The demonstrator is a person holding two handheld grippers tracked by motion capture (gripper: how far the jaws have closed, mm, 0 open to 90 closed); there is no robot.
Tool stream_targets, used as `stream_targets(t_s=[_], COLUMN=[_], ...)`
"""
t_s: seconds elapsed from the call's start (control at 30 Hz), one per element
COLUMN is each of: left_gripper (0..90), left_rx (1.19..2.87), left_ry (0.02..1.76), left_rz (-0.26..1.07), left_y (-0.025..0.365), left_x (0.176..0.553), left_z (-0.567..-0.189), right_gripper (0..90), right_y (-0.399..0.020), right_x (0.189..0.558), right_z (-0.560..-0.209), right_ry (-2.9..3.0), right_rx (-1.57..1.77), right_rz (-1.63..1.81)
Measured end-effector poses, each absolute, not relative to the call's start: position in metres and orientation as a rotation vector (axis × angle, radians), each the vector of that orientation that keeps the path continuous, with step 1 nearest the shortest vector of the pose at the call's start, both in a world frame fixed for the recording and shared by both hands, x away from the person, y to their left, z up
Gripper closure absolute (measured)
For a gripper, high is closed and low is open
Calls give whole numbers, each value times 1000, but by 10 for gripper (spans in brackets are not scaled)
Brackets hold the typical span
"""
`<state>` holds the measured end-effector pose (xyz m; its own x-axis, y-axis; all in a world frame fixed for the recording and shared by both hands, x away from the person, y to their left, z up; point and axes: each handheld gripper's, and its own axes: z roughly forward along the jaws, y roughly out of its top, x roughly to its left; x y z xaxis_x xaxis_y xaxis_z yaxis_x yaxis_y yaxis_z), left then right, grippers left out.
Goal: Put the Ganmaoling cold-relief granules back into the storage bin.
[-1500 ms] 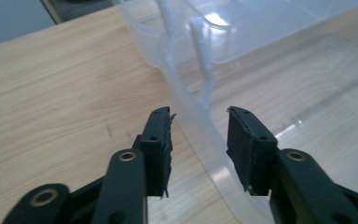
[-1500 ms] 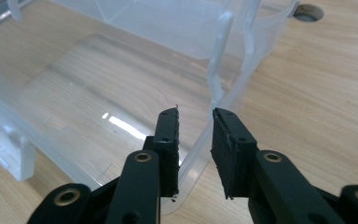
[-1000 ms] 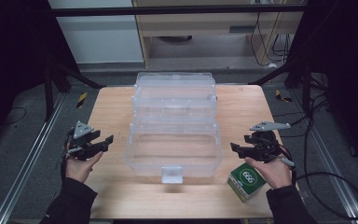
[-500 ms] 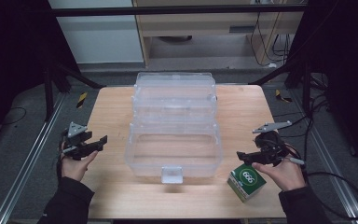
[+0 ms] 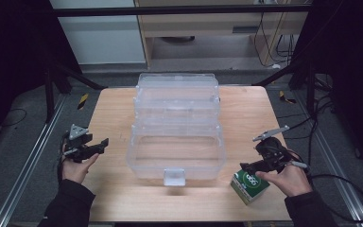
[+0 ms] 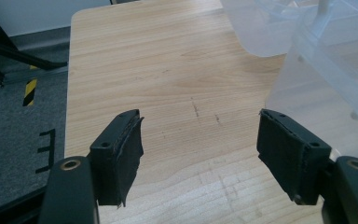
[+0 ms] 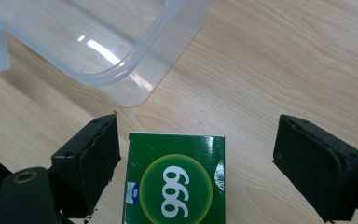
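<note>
while the right gripper (image 7: pixel 196 161) hangs over the near right part of the table (image 5: pixel 108 113), its jaws, which have just been opening, stand spread with the green box (image 7: pixel 175 179) between them, close by one pad and well clear of the other. beyond its tips lies the rounded corner of the clear plastic case (image 5: pixel 177 127). the left gripper (image 6: pixel 205 149) has also just been opening and is spread over bare wood, the case off to one side ahead of it.
</note>
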<state>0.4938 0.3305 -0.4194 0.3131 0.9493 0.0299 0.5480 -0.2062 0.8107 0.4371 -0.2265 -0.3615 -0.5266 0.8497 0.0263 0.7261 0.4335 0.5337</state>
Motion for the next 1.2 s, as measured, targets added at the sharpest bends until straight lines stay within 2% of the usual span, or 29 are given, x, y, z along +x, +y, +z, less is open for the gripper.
stream_targets(t_s=[0.5,1.2], left_gripper=[306,310], left_rx=[1898,1920], left_ry=[1336,1338], left_rz=[725,726], left_y=[329,329], left_x=[495,496], left_z=[-422,-424], right_gripper=[64,36], right_y=[-220,-216], right_x=[430,432], right_z=[-381,-404], right_ry=[2554,2654], right_rx=[1372,1408], right_rz=[567,431])
